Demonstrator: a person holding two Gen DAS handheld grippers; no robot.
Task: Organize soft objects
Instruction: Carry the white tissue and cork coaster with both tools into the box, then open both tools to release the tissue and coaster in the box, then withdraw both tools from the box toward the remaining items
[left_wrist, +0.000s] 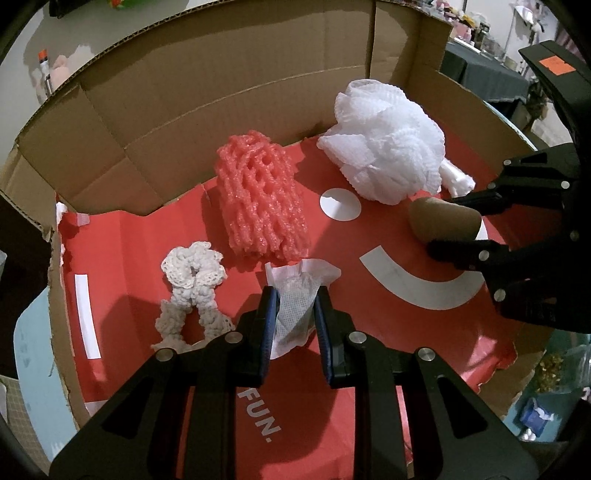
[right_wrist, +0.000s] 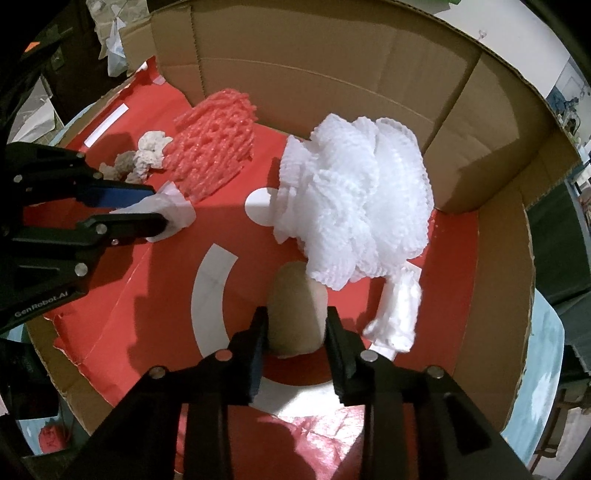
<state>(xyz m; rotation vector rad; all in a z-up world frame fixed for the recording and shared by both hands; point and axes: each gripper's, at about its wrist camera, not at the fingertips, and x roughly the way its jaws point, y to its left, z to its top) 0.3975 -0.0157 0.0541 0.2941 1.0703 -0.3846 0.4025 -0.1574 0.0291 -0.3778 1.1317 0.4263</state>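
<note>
A: Five soft things sit in the cardboard box (left_wrist: 147, 122), on its red floor. Far left, the white scrunchie (left_wrist: 190, 291); beside it the pink foam net (left_wrist: 260, 195).

B: And the left gripper (left_wrist: 295, 317)?

A: Clamped tight on the white pouch (left_wrist: 295, 314), which is down near the red floor. From its own camera you see the pouch's mesh; the right camera only shows crumpled white sticking out past the fingertips.

B: Moving right?

A: The white bath puff (right_wrist: 354, 199), its tail trailing towards the box wall. Just in front of it, the tan sponge (right_wrist: 295, 314).

B: Is the right gripper (right_wrist: 295, 332) holding that?

A: Its jaws stand on either side of the sponge, partly open. Neither camera shows whether the pads press it.
</note>
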